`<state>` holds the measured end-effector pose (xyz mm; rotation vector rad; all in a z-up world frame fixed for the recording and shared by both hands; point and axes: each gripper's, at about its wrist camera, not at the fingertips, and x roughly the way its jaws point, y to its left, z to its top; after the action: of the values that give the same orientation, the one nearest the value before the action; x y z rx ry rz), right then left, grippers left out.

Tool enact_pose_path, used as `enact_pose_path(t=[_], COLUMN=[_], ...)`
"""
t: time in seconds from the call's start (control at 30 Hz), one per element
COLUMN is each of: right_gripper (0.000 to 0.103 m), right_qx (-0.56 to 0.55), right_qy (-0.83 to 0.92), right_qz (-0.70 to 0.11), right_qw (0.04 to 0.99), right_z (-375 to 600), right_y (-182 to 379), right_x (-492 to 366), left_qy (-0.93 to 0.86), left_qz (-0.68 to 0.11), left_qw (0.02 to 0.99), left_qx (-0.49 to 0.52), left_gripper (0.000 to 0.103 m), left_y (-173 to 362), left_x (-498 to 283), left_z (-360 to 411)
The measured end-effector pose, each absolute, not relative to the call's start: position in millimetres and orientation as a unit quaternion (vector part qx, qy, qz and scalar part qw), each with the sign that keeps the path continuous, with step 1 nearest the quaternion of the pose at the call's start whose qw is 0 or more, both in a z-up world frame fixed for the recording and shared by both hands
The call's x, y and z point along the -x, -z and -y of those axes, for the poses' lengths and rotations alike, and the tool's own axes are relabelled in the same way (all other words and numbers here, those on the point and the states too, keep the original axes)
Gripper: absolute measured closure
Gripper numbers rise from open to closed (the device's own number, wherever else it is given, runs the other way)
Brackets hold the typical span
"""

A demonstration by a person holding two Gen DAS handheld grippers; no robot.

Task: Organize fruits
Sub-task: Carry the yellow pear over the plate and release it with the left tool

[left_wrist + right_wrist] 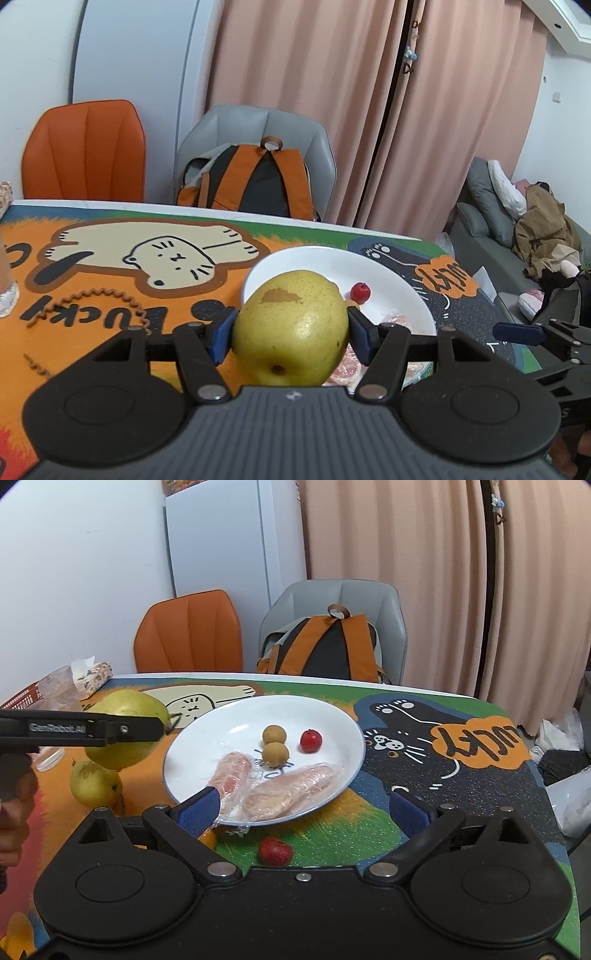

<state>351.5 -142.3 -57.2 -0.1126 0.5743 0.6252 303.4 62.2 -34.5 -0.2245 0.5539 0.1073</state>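
— Can you read anything from where you stand?

— "GenRobot.AI" in grey on the side of the left gripper (291, 332), though blurred. The tablecloth (461, 794) says "LUCKY" upside down in an orange burst at about two o'clock of the plate (332, 716), beside a black cat drawing.

— And the fruit?

— The left gripper pinches a big yellow-green pear (291, 328) between its blue pads, held above the table at nine o'clock of the plate. A second pear (94, 782) lies on the cloth below it. The right gripper (303, 808) is spread wide, holding nothing, at the plate's six o'clock rim.

— On the plate?

— Two longans (275, 744), a small red fruit (311, 740), two wrapped pink pieces (266, 786). Another red fruit (275, 851) lies off it, on the cloth.

— The room?

— Pink curtains (424, 554), an orange chair (188, 631), a backpack (325, 650) on a grey one.
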Motion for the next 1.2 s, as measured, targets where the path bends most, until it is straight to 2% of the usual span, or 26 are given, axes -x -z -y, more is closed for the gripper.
enact_pose_path(t=[0.47,0.67,1.1,1.2], right_gripper=[0.004,0.004,0.004,0.003], right_qx=[0.039,0.038,0.038,0.038], right_qy=[-0.279,-0.281,-0.293,-0.296], right_qz=[-0.287,-0.286,-0.287,-0.289], right_qw=[0.916,0.915,0.911,0.910], right_z=[160.9,161.3,154.8,153.3], right_y=[63.7,62.3,62.7,63.0], right_x=[-348.3,-344.9,-333.8,-331.7], left_qy=[-0.059,-0.076,-0.103,-0.105], left_qz=[-0.310,-0.290,-0.275,-0.273], left_qw=[0.942,0.949,0.949,0.949], left_qx=[0.112,0.099,0.115,0.118], left_gripper=[0.042,0.041,0.030,0.023], left_y=[56.5,46.6,30.0,27.8], left_x=[-336.6,-329.5,-295.8,-287.0], left_z=[-52.8,-53.1,-72.5,-76.4])
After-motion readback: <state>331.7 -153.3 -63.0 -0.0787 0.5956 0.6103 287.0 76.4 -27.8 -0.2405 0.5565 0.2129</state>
